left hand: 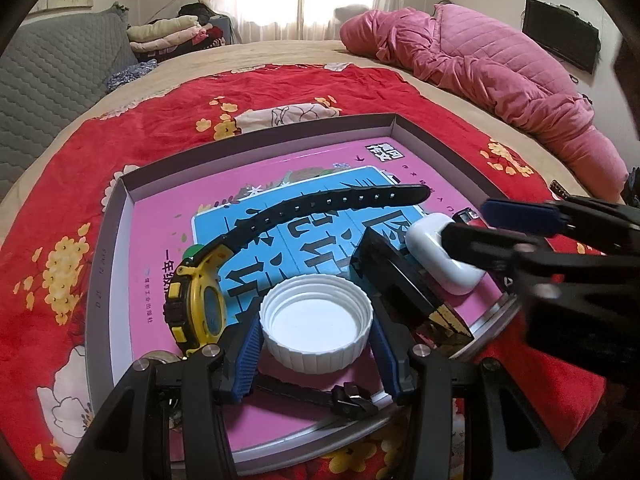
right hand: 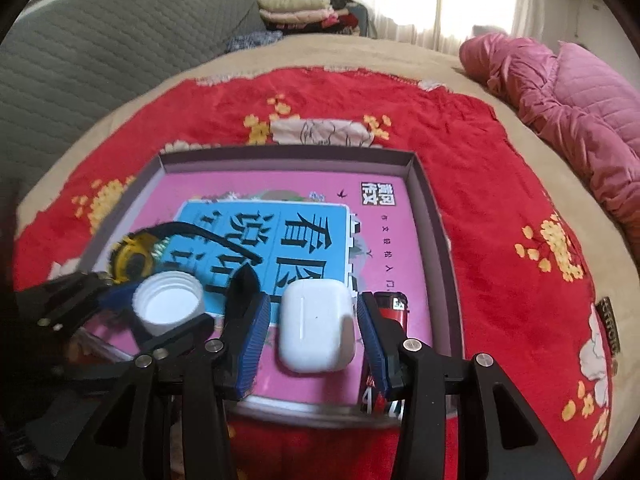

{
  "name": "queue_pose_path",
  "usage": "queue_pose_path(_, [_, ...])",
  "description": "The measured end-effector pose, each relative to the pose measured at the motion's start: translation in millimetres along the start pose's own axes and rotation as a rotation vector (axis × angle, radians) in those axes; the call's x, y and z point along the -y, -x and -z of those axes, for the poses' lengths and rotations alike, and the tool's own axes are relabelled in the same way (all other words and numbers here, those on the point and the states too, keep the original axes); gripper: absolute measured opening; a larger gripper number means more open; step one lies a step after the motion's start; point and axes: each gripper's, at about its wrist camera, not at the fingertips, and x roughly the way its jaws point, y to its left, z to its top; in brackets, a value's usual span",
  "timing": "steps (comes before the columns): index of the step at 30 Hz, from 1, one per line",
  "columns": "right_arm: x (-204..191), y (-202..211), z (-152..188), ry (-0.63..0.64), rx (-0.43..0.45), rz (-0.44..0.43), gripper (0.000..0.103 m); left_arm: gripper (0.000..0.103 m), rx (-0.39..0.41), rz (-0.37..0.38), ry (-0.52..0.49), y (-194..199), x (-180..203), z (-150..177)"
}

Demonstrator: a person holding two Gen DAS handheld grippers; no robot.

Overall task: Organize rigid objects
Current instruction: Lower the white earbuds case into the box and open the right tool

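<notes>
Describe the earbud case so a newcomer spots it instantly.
On the red floral blanket sits a shallow box lined with a pink book. Near its front right lies the earbud case, between the right gripper's jaws: smooth, glossy white, rounded, unlike the ribbed open cap.

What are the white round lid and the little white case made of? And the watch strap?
The white lid looks like hard matte plastic: ribbed sides and moulded thread rings inside. The little white case looks like smooth glossy plastic, with rounded corners and soft shine. The watch strap seems to be black rubber or soft plastic, since it bends in a curve and has punched holes. I can't be sure without touching.
</notes>
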Motion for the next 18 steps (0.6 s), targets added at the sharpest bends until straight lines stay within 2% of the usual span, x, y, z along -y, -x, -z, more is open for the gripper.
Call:
queue_pose_path(4, [1.0, 12.9, 2.3, -0.007, 0.016, 0.005, 0.047, 0.05, 0.0, -0.002, 0.001, 0.3, -0.9, 0.3])
queue_pose_path(11, [11.0, 18.2, 9.1, -0.043, 0.007, 0.037, 0.051, 0.05, 0.011, 0.039, 0.04, 2.2, -7.3, -1.0])
queue_pose_path(18, [15.5, 20.8, 15.9, -0.066, -0.007, 0.042, 0.051, 0.05, 0.009, 0.017, 0.027, 2.7, -6.3, 0.6])
